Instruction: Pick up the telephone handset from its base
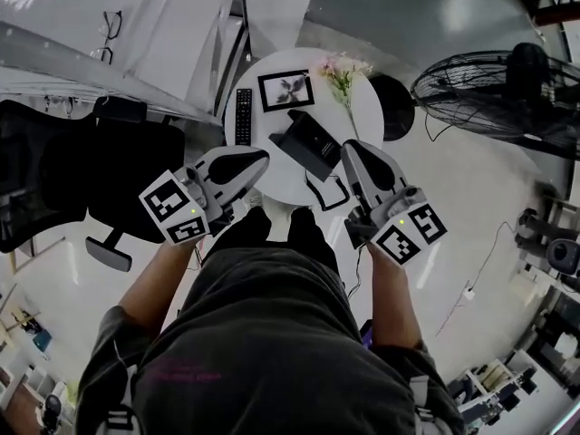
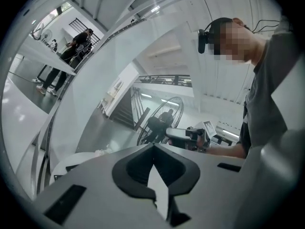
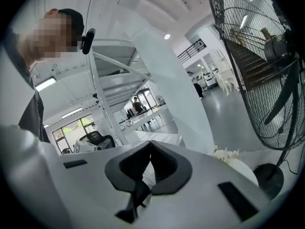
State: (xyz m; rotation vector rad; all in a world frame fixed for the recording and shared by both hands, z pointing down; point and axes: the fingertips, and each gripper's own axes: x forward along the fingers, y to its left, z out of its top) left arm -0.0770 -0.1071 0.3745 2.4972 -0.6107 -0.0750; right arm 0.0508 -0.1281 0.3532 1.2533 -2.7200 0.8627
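Seen from above: a person in a dark grey T-shirt (image 1: 272, 333) stands at a small round white bench (image 1: 367, 107), w/ a grey-and-white tongs tool in each hand, each carrying a cube of square markers.

The black desk telephone (image 1: 313, 139) sits mid-bench, toward the near edge. A black cord (image 1: 317, 190) loops off its near side. The handset (image 1: 292, 145) appears to lie on the base, but the two are hard to tell apart at this size.

The left tongs (image 1: 260, 159) are near the phone's L corner and the right tongs (image 1: 349, 148) near its R side, so the phone lies between the two tips. From above, contact can't be judged. The left gripper view shows its tongs (image 2: 153, 147) pressed together w/ nothing between them. The right gripper view shows the same – tongs (image 3: 150, 144) together, empty.

Also on the bench, behind the phone:
- a long black remote control (image 1: 243, 116) at L
- a black-framed picture (image 1: 285, 89) in the middle
- a spray of pink and white flowers (image 1: 343, 72) at R

On the floor are a black office chair (image 1: 100, 170) to the L and a black standing fan (image 1: 489, 84) to the upper R.
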